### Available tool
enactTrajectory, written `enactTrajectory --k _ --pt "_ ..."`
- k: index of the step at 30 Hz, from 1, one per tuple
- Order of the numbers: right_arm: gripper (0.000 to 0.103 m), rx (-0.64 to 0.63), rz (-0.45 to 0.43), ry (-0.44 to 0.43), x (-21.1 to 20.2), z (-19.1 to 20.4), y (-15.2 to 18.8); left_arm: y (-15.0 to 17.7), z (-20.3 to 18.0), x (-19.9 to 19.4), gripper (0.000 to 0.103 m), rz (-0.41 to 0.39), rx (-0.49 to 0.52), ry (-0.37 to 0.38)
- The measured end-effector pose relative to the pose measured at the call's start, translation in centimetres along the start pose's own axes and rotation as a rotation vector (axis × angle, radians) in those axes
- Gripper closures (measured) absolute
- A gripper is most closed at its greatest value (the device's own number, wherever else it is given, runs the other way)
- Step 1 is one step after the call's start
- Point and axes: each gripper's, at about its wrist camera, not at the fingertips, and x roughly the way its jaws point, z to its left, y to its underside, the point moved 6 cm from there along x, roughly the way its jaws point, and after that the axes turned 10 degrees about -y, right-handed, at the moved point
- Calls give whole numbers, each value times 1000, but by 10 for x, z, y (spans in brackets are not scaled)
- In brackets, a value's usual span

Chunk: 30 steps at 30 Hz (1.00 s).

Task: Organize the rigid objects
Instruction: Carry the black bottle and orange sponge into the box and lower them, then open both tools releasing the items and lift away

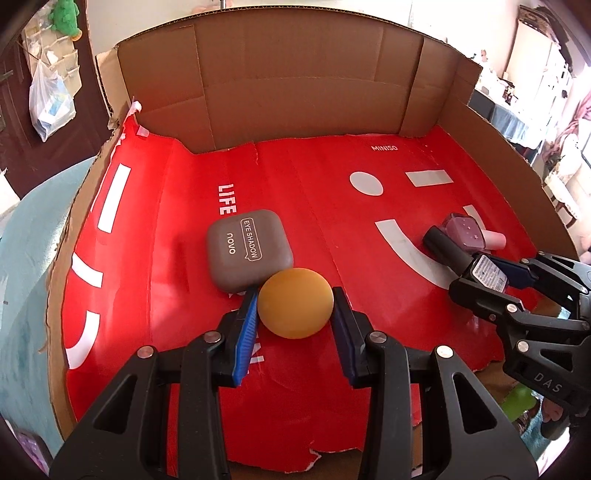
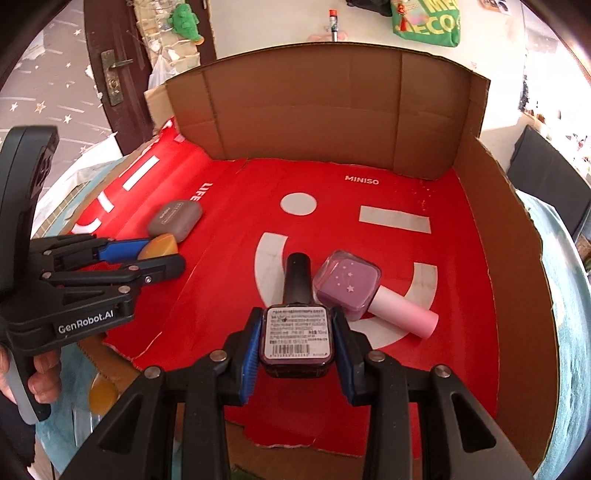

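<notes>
An orange disc is clamped by the left gripper just beside the grey case, while a dark bottle is gripped by the right gripper beside the purple bottle, over the red sheet.

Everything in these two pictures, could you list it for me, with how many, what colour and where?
Cardboard box: one, brown walls, red printed floor, holding all the items.
Eye shadow case: one, grey-brown, left part of the floor.
Round orange piece: one, orange, in front of the case, between the left gripper's pads.
Dark nail polish bottle: one, dark with black cap and white label, clamped on the right.
Pink nail polish bottle: one, lilac with pink cap, lying beside the dark bottle.
Plush toy: one, green, hanging by the door.
Left gripper: black, blue pads, closed on the orange piece.
Right gripper: black, blue pads, closed on the dark bottle.
Hand: one, holding the left gripper's handle.
</notes>
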Motion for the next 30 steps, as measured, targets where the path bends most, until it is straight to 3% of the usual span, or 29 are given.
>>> enactTrajectory --k 30 --pt "65 37 16 -16 6 -2 0 -1 0 1 66 -1 6 -14"
